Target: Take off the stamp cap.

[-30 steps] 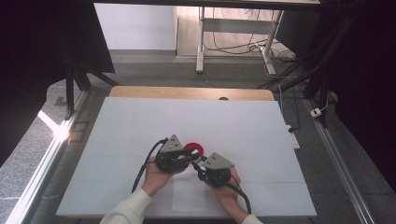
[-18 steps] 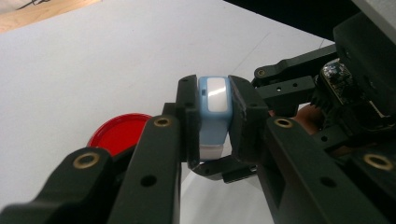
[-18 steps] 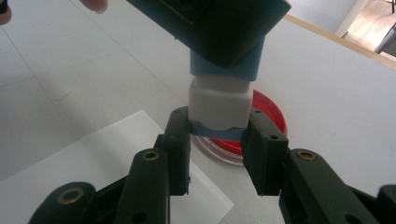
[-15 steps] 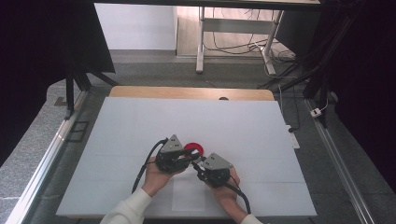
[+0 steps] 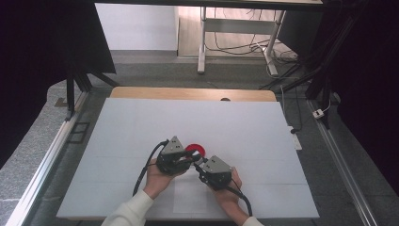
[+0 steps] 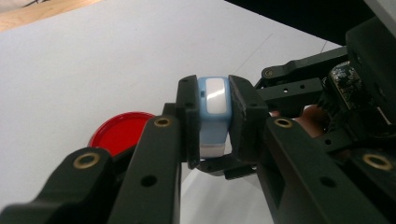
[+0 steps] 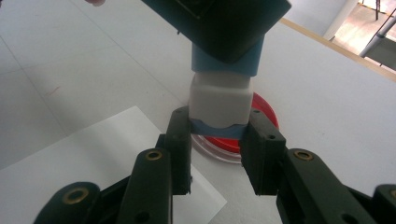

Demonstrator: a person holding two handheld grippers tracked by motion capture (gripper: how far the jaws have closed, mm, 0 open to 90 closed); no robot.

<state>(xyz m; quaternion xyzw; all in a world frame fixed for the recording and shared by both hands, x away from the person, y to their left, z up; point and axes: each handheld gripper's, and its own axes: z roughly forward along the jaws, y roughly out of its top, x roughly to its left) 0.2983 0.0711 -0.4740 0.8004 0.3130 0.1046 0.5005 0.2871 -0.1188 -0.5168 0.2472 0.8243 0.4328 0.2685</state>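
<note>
A small light-blue and white block (image 6: 214, 109) hangs above the table between both grippers. My left gripper (image 6: 214, 95) is shut on its blue end. My right gripper (image 7: 219, 135) grips the opposite blue-rimmed end below the white section (image 7: 219, 98); its jaws have just been closing with the block between them. In the high view the left gripper (image 5: 192, 160) and right gripper (image 5: 200, 165) meet tip to tip near the table's front. A red round lid (image 5: 195, 149) lies flat on the table just behind the tips, also visible as the red lid (image 7: 264, 112) under the block.
The white table top (image 5: 141, 127) has a wooden strip (image 5: 188, 93) along its far edge. A white paper sheet (image 5: 188, 195) lies near the front edge under the hands. Metal rails run along both sides, and cables lie on the floor beyond.
None of the hands has shifted noticeably; both grippers stay tip to tip in front of the red lid.
</note>
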